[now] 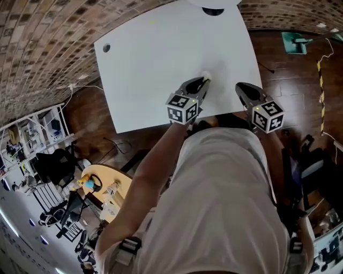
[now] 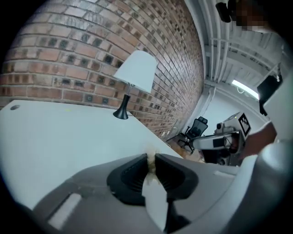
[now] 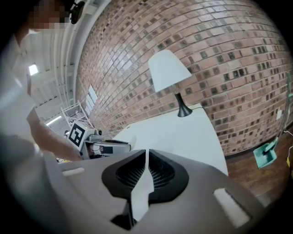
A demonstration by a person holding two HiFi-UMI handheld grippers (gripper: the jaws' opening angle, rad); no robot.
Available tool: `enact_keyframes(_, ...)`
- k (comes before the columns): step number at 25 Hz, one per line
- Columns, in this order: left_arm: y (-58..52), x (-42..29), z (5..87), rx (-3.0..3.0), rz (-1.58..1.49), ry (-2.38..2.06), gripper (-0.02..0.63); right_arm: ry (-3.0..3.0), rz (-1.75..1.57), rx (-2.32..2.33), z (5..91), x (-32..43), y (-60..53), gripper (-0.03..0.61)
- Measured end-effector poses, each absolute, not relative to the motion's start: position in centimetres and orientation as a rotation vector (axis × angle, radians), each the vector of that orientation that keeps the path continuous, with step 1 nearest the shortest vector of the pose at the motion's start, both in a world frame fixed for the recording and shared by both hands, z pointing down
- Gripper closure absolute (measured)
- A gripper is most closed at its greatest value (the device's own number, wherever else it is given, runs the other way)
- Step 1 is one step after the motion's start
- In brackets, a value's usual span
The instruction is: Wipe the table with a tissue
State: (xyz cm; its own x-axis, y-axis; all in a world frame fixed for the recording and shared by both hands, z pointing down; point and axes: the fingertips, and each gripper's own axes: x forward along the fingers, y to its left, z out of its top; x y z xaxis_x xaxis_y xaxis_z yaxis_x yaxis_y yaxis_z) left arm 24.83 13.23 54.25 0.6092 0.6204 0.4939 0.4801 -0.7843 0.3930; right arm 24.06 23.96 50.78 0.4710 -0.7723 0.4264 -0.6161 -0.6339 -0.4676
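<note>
The white table point(image 1: 161, 64) fills the upper middle of the head view. My left gripper point(image 1: 205, 80) hangs over its near edge, shut on a small crumpled whitish tissue point(image 1: 206, 76). In the left gripper view the tissue point(image 2: 150, 161) sits pinched between the dark pads, poking out past the tips. My right gripper point(image 1: 239, 86) is just to the right over the same edge, apart from the left one, with its jaws shut and nothing between them point(image 3: 146, 153). In the right gripper view the left gripper point(image 3: 98, 142) shows at the left, with the tissue point(image 3: 132, 140) at its tip.
A lamp with a white shade point(image 2: 136, 73) and black base point(image 1: 213, 10) stands at the table's far edge by the brick wall. A cable hole point(image 1: 106, 48) is near the table's left corner. On the wooden floor lie a green dustpan point(image 1: 293, 43) and cables; a round yellow table point(image 1: 104, 187) is behind me.
</note>
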Motion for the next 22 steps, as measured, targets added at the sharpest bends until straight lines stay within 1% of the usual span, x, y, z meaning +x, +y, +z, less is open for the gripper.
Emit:
enact_keyframes(5, 8.3, 18.4, 52.7, 2.678, 0.882, 0.798, 0.552, 1.335, -0.9, -2.494, 48.3, 19.4, 19.8, 0.551)
enact_keyframes(9, 4.1, 15.9, 49.5, 2.739, 0.795, 0.697, 0.552, 1.447, -0.846, -2.511, 47.0, 17.6, 16.0, 0.551)
enact_keyframes(17, 0.1, 9.3, 49.5, 2.718, 0.672, 0.545, 0.552, 1.634, -0.812, -2.497, 45.1, 12.2, 11.9, 0.551)
enact_keyframes(22, -0.9, 7.0, 48.1, 2.722, 0.596, 0.512, 0.552, 1.722, -0.806, -2.457, 45.0, 9.4, 10.6, 0.551)
